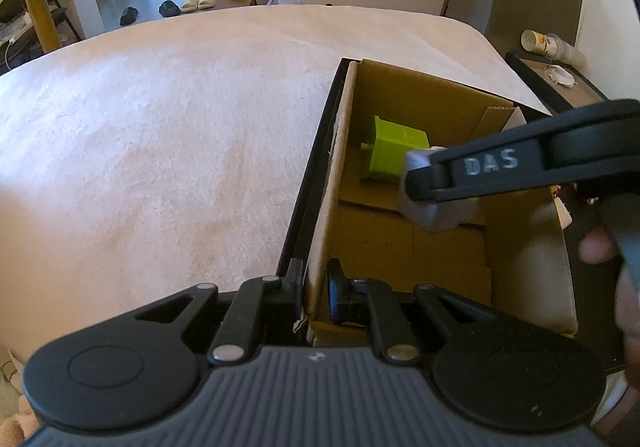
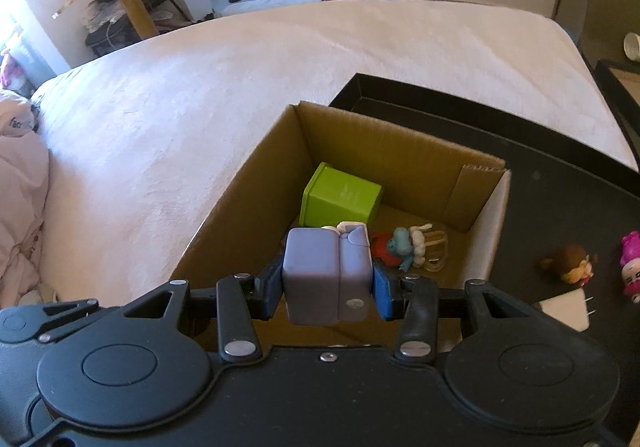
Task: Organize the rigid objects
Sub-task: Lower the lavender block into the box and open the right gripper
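With its pads clenched on the grey-violet block [image 2: 326, 275] so it can be lowered among the toys, the right tongs [image 2: 327, 289] hang low-centre over the cardboard box [image 2: 224, 215], whose left wall the left tongs [image 1: 314, 287] pinch, probably steadying it beside the green cube [image 2: 340, 201] on the bed [image 2: 200, 87].
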A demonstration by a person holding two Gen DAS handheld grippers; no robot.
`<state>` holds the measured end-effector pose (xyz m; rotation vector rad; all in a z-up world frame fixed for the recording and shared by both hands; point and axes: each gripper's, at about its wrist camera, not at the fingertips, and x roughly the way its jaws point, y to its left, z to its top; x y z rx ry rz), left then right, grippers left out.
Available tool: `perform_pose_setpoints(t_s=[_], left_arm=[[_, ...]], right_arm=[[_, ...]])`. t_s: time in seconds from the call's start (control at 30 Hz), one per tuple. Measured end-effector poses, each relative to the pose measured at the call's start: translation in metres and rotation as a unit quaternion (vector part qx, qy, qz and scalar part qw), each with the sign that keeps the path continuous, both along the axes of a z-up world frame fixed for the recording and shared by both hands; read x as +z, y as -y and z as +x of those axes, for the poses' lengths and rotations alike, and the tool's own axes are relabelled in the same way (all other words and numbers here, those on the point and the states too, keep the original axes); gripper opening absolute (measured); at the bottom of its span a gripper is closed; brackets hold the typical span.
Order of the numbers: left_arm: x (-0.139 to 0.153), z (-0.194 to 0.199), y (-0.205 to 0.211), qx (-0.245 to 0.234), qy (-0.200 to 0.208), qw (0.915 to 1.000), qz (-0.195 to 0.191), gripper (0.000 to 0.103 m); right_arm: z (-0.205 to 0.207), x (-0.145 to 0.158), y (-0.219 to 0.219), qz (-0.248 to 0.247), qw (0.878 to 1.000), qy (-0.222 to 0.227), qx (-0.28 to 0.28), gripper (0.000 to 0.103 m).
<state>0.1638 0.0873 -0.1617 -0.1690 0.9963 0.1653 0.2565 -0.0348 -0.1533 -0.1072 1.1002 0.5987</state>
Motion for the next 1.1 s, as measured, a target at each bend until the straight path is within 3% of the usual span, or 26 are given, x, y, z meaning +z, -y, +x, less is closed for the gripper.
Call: perform_pose_setpoints(t_s=[0.27,1.1], left_arm=[[0.001,-0.001,-0.001,0.004,0.003,1.0,-0.005,0.011],[0.011,-0.01,0.014,0.007,0.02,0.9988,0.044,0.011]], right_arm=[[-0.003,-0.001,-0.014,0.041,0.999,-0.014,-0.005,0.046],[-0.012,0.038,0.045,0.029,0.999,0.038,0.013,0.048]])
